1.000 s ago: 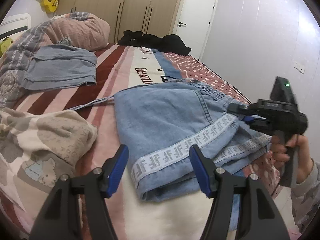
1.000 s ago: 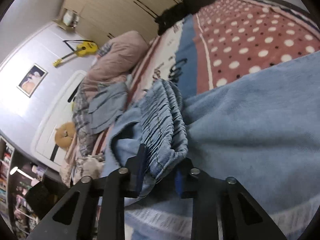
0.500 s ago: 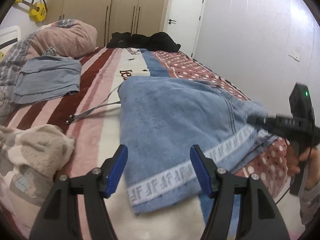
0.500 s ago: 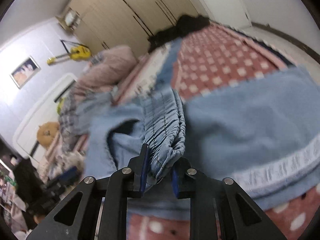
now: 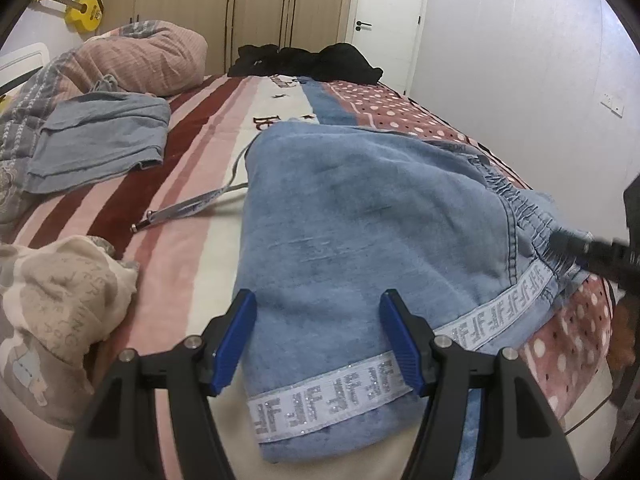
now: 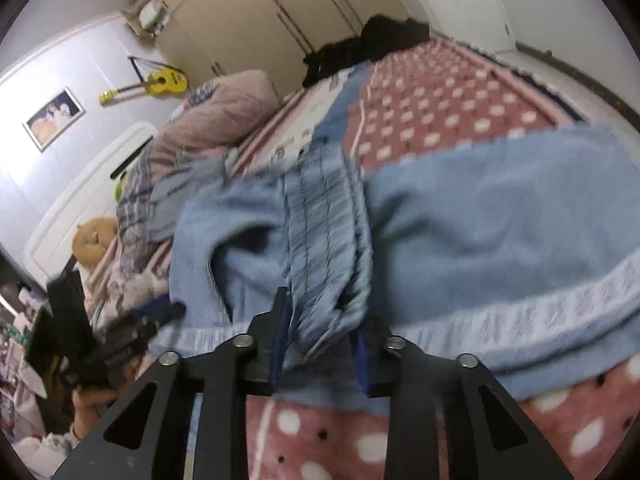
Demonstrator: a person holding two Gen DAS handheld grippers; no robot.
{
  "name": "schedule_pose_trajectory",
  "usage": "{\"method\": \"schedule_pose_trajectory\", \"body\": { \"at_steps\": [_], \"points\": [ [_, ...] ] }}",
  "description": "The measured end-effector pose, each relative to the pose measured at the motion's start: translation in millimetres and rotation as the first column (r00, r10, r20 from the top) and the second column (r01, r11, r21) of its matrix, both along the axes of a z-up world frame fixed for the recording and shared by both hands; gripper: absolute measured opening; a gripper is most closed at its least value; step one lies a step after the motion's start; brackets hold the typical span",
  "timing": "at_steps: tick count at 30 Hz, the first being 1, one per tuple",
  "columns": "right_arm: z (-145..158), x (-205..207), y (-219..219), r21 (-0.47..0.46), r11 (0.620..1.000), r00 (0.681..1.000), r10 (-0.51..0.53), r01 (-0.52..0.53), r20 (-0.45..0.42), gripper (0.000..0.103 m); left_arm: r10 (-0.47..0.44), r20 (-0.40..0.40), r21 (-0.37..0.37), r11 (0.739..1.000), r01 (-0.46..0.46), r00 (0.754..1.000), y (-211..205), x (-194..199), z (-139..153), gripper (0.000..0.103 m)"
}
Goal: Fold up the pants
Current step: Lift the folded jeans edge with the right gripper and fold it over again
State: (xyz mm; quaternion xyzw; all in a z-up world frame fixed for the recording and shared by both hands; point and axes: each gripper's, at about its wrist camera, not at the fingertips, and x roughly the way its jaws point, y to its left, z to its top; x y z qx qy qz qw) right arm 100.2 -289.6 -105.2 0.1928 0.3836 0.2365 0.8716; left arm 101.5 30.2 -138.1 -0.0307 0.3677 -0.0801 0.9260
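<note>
Light-blue denim pants (image 5: 360,216) lie folded on the bed, a white patterned stripe (image 5: 328,396) along the near hem. My left gripper (image 5: 318,340) hovers open just over that hem, nothing gripped between its blue pads. At the right, my right gripper (image 5: 580,246) reaches the elastic waistband (image 5: 520,200). In the right wrist view the gathered waistband (image 6: 320,240) still hangs between the fingers of my right gripper (image 6: 320,344), whose jaws are opening, with a gap beside the right pad. A hand holds the left gripper (image 6: 132,320) at the far left.
A grey-blue folded garment (image 5: 100,140) and a pink quilt (image 5: 148,56) lie at the left, a beige patterned garment (image 5: 60,312) near left, black clothes (image 5: 308,60) at the far end. A drawstring (image 5: 192,208) trails left of the pants. The bed's edge (image 5: 592,400) runs along the right.
The right gripper drew the waistband over toward the near right, leaving the pants folded and smooth on top, and its jaws have widened. The left gripper moved in over the hem.
</note>
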Motion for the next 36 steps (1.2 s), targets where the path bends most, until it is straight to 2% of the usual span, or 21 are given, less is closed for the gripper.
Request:
{"method": "schedule_pose_trajectory", "body": {
  "at_steps": [4,9,10,11,13,18,20,21,26,30,31,32,33,34,36],
  "points": [
    [10,13,-5,-0.033,0.999,1.000,-0.031,0.031,-0.003,0.029,0.004,0.021,-0.042,0.999,-0.003,1.000,5,-4,7,0.061],
    [13,1,-31,0.002,0.997,0.997,-0.078,0.078,-0.013,0.029,-0.013,0.048,-0.060,0.998,0.016,0.999,7,-14,19,0.061],
    [12,-5,-40,0.013,0.996,0.996,-0.092,0.093,-0.018,0.033,-0.019,0.053,-0.060,0.998,0.022,0.998,6,-15,22,0.061],
    [10,-11,-51,0.029,0.993,0.993,-0.113,0.114,-0.024,0.042,-0.024,0.058,-0.059,0.998,0.028,0.998,5,-17,24,0.061],
    [4,-27,-82,0.061,0.981,0.982,-0.182,0.185,-0.054,0.051,-0.033,0.068,-0.053,0.998,0.037,0.997,1,-20,28,0.061],
    [-16,-58,-151,0.114,0.927,0.927,-0.337,0.357,-0.163,0.054,-0.036,0.079,-0.062,0.997,0.041,0.996,-7,-18,34,0.066],
    [-27,-59,-164,0.164,0.915,0.920,-0.336,0.370,-0.201,0.052,-0.027,0.078,-0.067,0.997,0.033,0.997,-10,-17,34,0.069],
    [-32,-56,-168,0.203,0.909,0.921,-0.322,0.365,-0.218,0.053,-0.016,0.076,-0.069,0.997,0.022,0.997,-11,-16,34,0.071],
    [-39,-31,-164,0.260,0.887,0.919,-0.334,0.382,-0.211,0.057,0.026,0.075,-0.086,0.996,-0.019,0.997,-8,-17,36,0.075],
    [-31,-11,-151,0.203,0.867,0.889,-0.427,0.455,-0.167,0.059,0.033,0.082,-0.077,0.997,-0.027,0.996,-4,-18,39,0.075],
    [-30,-7,-149,0.188,0.866,0.885,-0.441,0.463,-0.151,0.051,0.035,0.085,-0.076,0.997,-0.029,0.996,-3,-19,40,0.075],
    [-28,-2,-147,0.177,0.864,0.882,-0.452,0.471,-0.136,0.033,0.038,0.088,-0.077,0.997,-0.031,0.995,-1,-20,40,0.075],
    [-28,4,-145,0.160,0.860,0.874,-0.467,0.484,-0.132,0.022,0.040,0.090,-0.080,0.996,-0.033,0.995,1,-20,41,0.075],
    [-28,10,-144,0.142,0.855,0.865,-0.481,0.499,-0.142,0.006,0.042,0.093,-0.084,0.996,-0.034,0.995,3,-21,41,0.075],
    [-25,17,-142,0.130,0.846,0.853,-0.499,0.518,-0.152,0.005,0.046,0.100,-0.089,0.995,-0.038,0.994,7,-22,42,0.075]
  ]
}}
